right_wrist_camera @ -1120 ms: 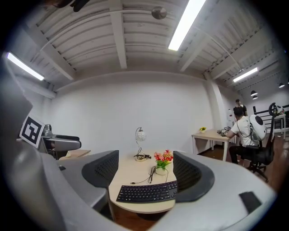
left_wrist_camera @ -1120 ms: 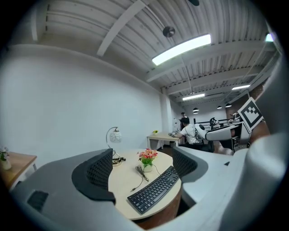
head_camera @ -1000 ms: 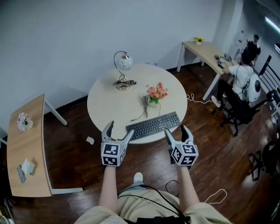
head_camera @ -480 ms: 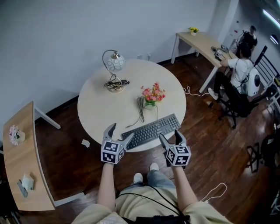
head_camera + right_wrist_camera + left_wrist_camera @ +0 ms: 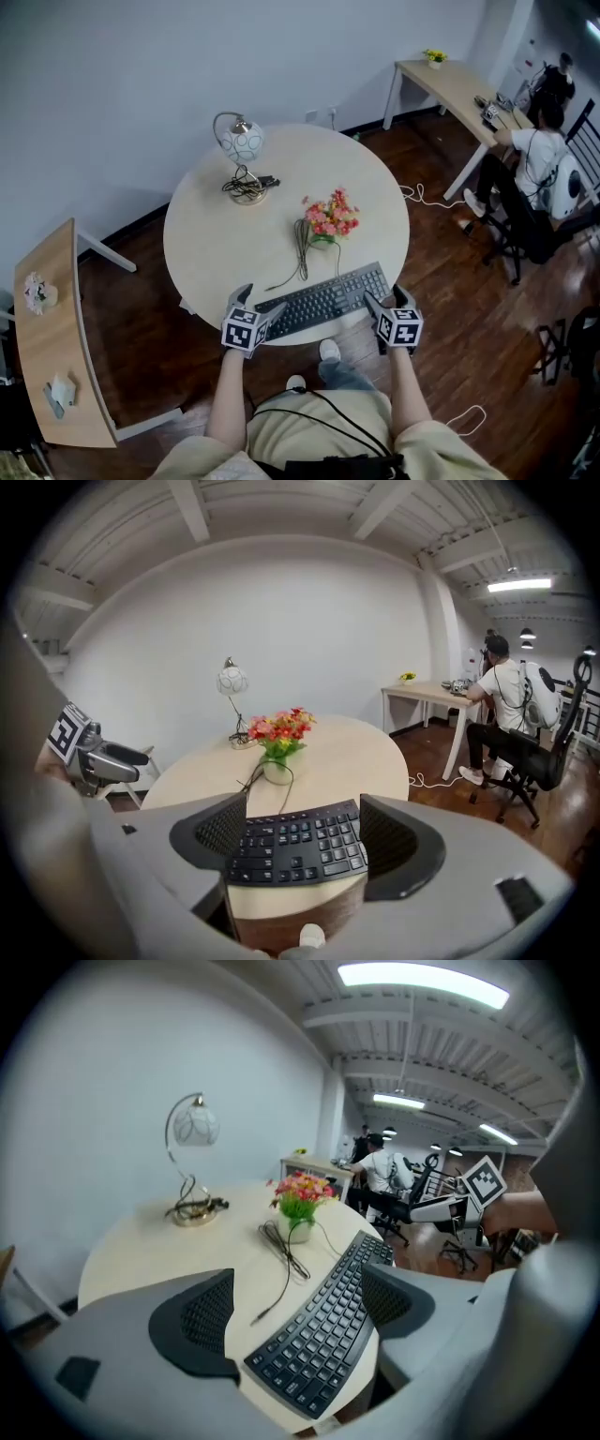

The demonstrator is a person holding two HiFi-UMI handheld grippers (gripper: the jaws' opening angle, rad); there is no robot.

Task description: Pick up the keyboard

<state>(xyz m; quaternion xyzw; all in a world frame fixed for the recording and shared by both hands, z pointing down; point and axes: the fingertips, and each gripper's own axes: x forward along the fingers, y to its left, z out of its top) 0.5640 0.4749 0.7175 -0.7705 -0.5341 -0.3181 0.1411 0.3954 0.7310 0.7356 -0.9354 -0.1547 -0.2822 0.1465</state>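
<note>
Lower centre of head view: black keyboard (image 5: 323,300) flat on near edge of round table (image 5: 216,234), bit angled, cable (image 5: 300,246) trailing up toward flower pot (image 5: 328,223). Left gripper (image 5: 260,302) at keyboard's left end, jaws opening wide, that end between them, pads not touching yet. Right gripper (image 5: 386,300) at right end, jaws spread wide too, keyboard end framed between pads, no contact, nothing gripped. Lamp (image 5: 242,155) upper left of tabletop.
</note>
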